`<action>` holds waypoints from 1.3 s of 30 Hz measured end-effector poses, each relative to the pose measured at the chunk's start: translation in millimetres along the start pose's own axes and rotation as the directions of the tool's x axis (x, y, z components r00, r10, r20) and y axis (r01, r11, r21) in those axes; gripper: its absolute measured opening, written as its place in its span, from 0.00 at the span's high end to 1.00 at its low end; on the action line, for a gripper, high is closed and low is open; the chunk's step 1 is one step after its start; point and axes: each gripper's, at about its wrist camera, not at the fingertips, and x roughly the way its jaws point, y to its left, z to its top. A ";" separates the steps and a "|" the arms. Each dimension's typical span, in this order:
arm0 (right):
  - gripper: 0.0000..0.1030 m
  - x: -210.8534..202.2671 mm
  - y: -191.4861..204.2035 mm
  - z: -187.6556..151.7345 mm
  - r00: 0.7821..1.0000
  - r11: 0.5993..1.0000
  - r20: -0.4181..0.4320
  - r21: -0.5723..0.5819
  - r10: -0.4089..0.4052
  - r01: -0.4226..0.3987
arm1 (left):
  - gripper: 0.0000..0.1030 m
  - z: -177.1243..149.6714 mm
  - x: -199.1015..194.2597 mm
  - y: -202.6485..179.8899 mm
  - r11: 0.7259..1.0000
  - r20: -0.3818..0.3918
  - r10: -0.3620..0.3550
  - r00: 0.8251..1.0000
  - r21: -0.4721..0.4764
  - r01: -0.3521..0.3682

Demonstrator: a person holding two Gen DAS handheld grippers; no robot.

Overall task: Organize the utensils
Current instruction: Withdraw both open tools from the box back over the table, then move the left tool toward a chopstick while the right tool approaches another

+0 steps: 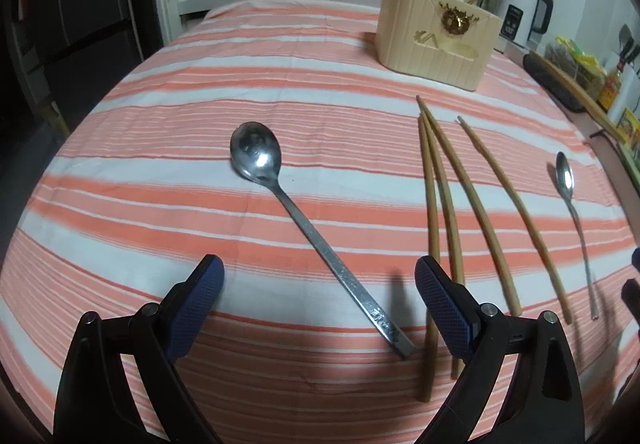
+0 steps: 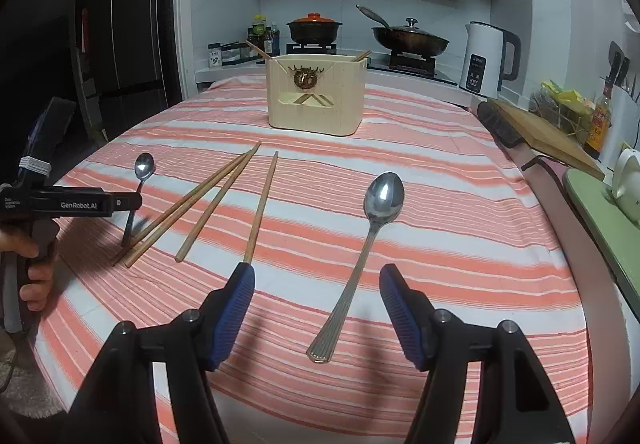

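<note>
A long flat-handled steel spoon (image 1: 304,220) lies on the striped cloth; my left gripper (image 1: 320,280) is open, its jaws astride the handle end, empty. Several wooden chopsticks (image 1: 460,204) lie to its right, also in the right wrist view (image 2: 224,200). A second spoon with a fluted handle (image 2: 368,240) lies further right, seen small in the left wrist view (image 1: 576,220). My right gripper (image 2: 316,280) is open and empty, its jaws either side of that handle. The cream utensil holder (image 2: 320,96) stands at the far side with chopsticks in it; it also shows in the left wrist view (image 1: 432,36).
The table carries a pink and white striped cloth (image 2: 440,204). A wooden cutting board (image 2: 544,136) and a white kettle (image 2: 488,60) sit at the right edge. A stove with pots (image 2: 408,36) is behind. The left hand-held gripper body (image 2: 60,200) shows at left.
</note>
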 end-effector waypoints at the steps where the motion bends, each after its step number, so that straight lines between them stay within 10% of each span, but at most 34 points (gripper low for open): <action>1: 0.36 -1.0 1.0 1.0 1.000 1.000 0.003 -0.001 0.004 -0.004 | 0.06 -0.6 1.8 0.5 1.000 -0.005 0.014 1.000 0.003 -0.014; 28: 0.36 -3.1 18.3 1.3 1.000 0.998 -0.009 -0.057 0.008 -0.009 | 0.07 -10.6 -5.7 45.8 0.997 -0.045 0.060 0.997 -0.038 -0.061; 39: 0.36 24.4 33.9 -14.1 0.990 0.990 -0.130 -0.124 0.048 -0.064 | 0.07 -39.4 -48.4 0.8 0.944 -0.006 -0.267 0.964 0.202 0.263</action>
